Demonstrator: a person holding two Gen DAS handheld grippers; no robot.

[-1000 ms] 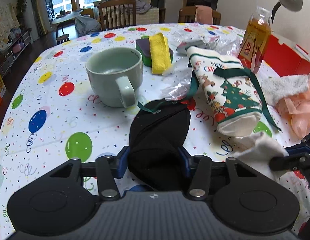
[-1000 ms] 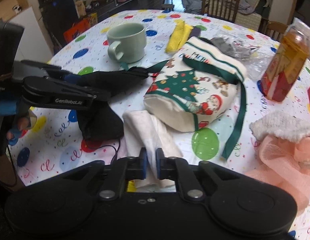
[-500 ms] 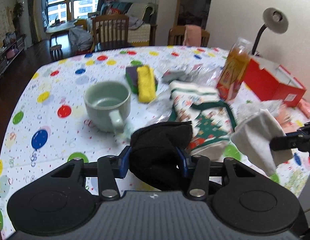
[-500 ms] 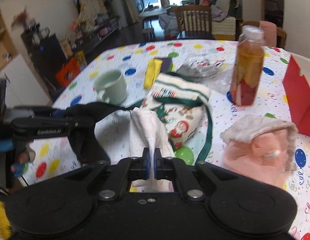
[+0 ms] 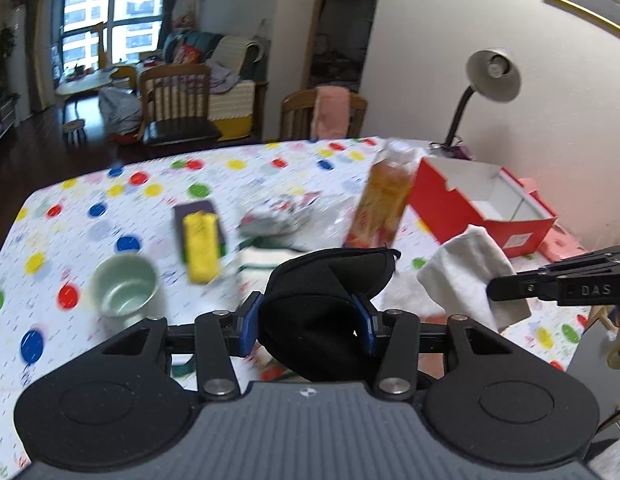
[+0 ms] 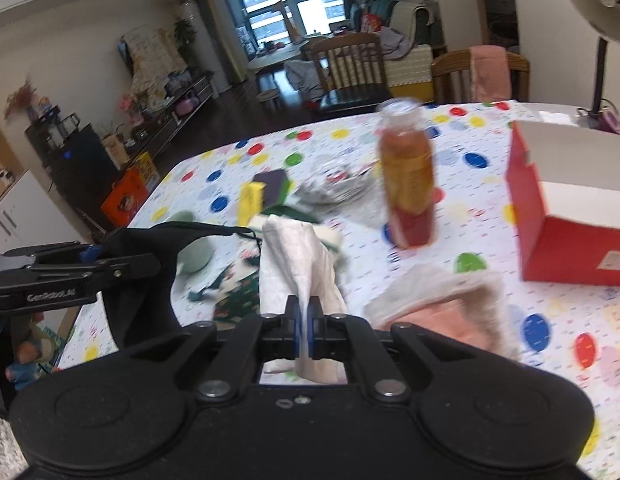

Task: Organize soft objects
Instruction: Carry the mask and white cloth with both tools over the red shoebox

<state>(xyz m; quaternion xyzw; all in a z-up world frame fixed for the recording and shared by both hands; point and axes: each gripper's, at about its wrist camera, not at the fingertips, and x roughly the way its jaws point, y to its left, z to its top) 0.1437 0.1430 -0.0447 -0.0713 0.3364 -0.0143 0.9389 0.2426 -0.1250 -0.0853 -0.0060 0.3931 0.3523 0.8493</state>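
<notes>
The left gripper (image 5: 306,322) squeezes one black pouch (image 5: 326,304) up in the air. The right gripper (image 6: 305,330) pinches one white cloth (image 6: 298,264) tight, also lifted above the bench (image 5: 110,200). The far end has bare room. One cup (image 5: 124,286), one bottle (image 6: 408,184), one red box (image 6: 566,216). The middle things are blurry.

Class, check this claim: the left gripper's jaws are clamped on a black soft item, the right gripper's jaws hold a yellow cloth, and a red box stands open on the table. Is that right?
One detail is wrong. The right gripper holds a white cloth, not yellow, as the right wrist view shows. The left gripper does clamp the black soft item, and the red box stands open.
</notes>
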